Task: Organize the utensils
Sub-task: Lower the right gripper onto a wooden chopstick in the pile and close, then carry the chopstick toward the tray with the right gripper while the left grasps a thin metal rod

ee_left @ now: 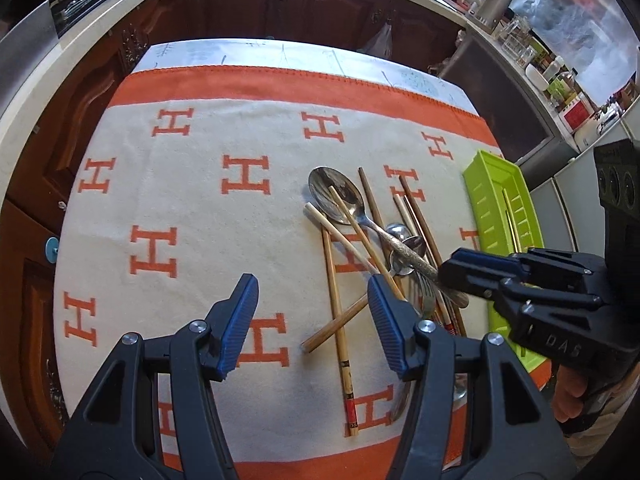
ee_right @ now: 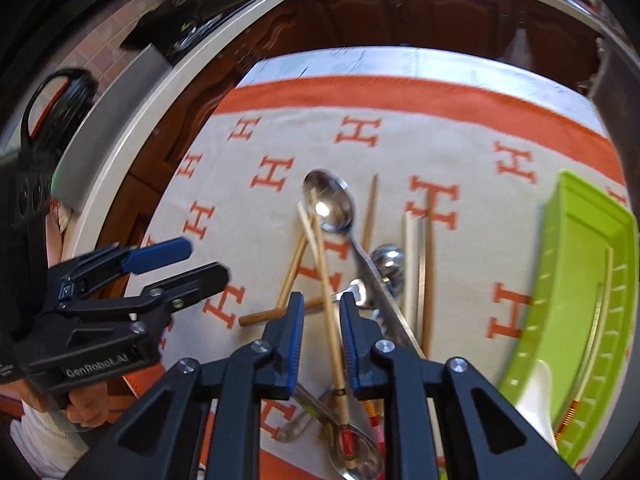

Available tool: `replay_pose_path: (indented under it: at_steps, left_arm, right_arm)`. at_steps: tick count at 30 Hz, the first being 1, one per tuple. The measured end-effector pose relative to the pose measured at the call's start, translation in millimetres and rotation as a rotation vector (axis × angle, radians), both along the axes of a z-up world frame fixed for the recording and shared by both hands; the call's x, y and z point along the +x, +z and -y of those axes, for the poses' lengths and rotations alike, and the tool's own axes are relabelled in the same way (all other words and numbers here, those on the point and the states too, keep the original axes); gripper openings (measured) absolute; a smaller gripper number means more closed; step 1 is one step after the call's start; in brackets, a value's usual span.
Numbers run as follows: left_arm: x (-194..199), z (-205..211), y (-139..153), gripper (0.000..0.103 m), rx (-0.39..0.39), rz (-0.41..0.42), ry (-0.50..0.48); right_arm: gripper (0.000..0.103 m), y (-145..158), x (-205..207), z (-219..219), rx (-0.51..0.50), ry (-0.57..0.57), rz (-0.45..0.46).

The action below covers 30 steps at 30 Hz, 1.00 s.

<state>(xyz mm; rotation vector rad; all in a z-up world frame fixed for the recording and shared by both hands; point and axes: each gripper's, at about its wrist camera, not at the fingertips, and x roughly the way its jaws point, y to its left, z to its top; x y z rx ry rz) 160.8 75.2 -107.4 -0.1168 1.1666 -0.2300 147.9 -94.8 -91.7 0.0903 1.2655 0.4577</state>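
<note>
A loose pile of utensils lies on the H-patterned cloth [ee_left: 192,208]: a large metal spoon [ee_left: 336,196] [ee_right: 330,204], several bamboo and brown chopsticks [ee_left: 334,280] [ee_right: 412,264], a small ladle [ee_left: 400,236] and a fork [ee_left: 428,296]. My left gripper [ee_left: 312,320] [ee_right: 200,262] hovers open over the pile's left side, nothing between its pads. My right gripper [ee_right: 322,320] [ee_left: 448,274] is over the pile, jaws narrow but open. One pale chopstick [ee_right: 332,332] shows in the gap, and the pads do not touch it.
A lime-green utensil tray [ee_left: 504,208] [ee_right: 580,280] stands at the cloth's right edge with chopsticks and a white piece inside. Dark wooden cabinets and a pale countertop [ee_left: 48,80] ring the table. A person's hand [ee_right: 86,404] holds the left gripper.
</note>
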Motion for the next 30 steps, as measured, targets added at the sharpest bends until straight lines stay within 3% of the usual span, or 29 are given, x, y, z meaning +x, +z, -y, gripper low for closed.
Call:
replay_pose_path:
  at_steps: [5,10,16,24,30]
  left_arm:
    - [-1.4,11.7,-18.4,0.049,0.046,-0.016,-0.033]
    - [-5.0,12.0,-29.9,0.049,0.038,-0.032,-0.046]
    - [-8.5,10.9,-30.1,0.049,0.037,-0.021,-0.069]
    - [-9.6,6.0,-31.1,0.049,0.016,-0.026,-0.071]
    - [-17.5,6.1,-33.0,0.049,-0.008,-0.029,-0.093]
  right_arm:
    - [0.013,-18.6,-8.2,-17.8,-0.042,0.062,-0.015]
    - [0.003,-34.6,-12.3,-28.1,-0.097,0.092,-0.017]
    - [0.003,-49.1,-11.2,-30.4,-0.115,0.102,-0.044]
    - [0.003,-26.7,-12.6,-13.5,-0.057,0.061,0.015]
    - [0.003,-36.7,-10.2,-16.6,-0.090,0.065,-0.002]
